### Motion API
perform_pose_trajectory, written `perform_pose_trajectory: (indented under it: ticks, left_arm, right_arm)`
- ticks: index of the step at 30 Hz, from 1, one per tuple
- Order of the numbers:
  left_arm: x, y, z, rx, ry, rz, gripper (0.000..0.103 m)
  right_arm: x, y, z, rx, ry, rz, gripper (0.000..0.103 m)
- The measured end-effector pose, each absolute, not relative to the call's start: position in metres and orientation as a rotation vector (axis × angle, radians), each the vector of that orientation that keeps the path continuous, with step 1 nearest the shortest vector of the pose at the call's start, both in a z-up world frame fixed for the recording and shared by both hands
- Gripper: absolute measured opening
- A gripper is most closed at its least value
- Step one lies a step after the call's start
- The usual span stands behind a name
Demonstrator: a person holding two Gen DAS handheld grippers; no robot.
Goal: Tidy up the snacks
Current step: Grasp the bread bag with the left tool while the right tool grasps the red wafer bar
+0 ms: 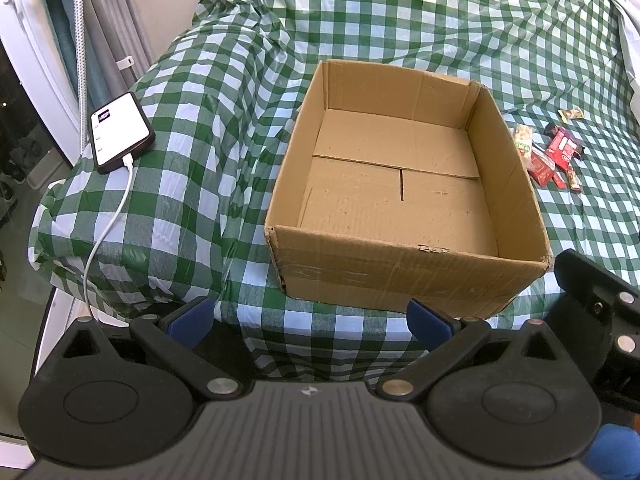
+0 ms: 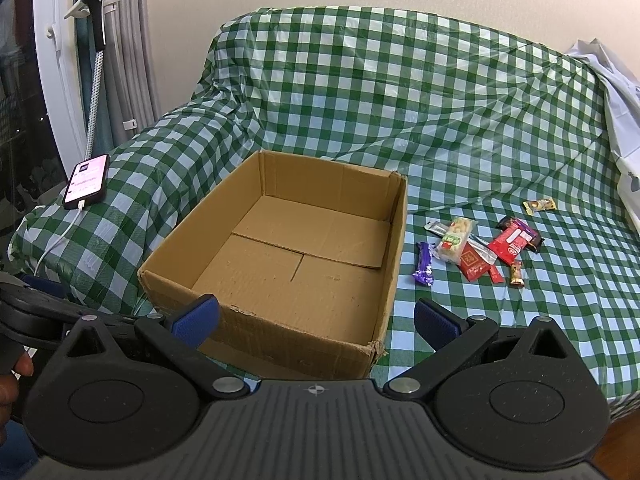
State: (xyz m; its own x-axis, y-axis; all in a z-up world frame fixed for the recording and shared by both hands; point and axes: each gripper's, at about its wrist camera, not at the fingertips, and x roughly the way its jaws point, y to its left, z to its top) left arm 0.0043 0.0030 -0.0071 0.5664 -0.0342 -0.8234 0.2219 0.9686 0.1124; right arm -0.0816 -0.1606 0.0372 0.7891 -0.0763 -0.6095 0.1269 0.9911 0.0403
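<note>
An open, empty cardboard box (image 1: 400,272) (image 2: 280,332) sits on a sofa covered with green checked cloth. Several small snack packets lie on the seat to the right of the box: a purple bar (image 2: 424,269), a pale nut bar (image 2: 454,240) (image 1: 524,140), red packets (image 2: 510,242) (image 1: 558,152), a small brown bar (image 2: 517,274) and a gold candy (image 2: 540,205) (image 1: 571,114) set apart farther back. My left gripper (image 1: 311,322) is open and empty, in front of the box's near wall. My right gripper (image 2: 316,322) is open and empty, at the box's near right corner.
A phone (image 1: 122,132) (image 2: 87,180) with a lit screen lies on the left armrest, plugged into a white cable (image 1: 104,232). A garment steamer and curtains stand at the far left. White cloth (image 2: 616,92) lies at the right end of the sofa.
</note>
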Motion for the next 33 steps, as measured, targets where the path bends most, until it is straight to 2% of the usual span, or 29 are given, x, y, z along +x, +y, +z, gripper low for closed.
perform_pose_trajectory:
  ticks: [8,18,25,33]
  left_arm:
    - [-0.001,-0.004,-0.001,0.233,0.938,-0.163,0.103]
    - [0.000,-0.040,0.026,0.241,0.886,-0.230,0.103]
    - [0.023,-0.118,0.037,0.277,0.919,-0.361,0.103]
    - [0.082,-0.273,0.012,0.355,0.974,-0.536,0.103]
  right_arm:
    - [-0.089,-0.168,0.039,0.099,0.634,-0.124,0.103]
    - [-0.109,-0.207,0.069,0.141,0.540,-0.209,0.103]
    - [-0.118,-0.278,0.063,0.238,0.528,-0.359,0.103]
    - [-0.125,-0.383,0.035,0.368,0.574,-0.589,0.103]
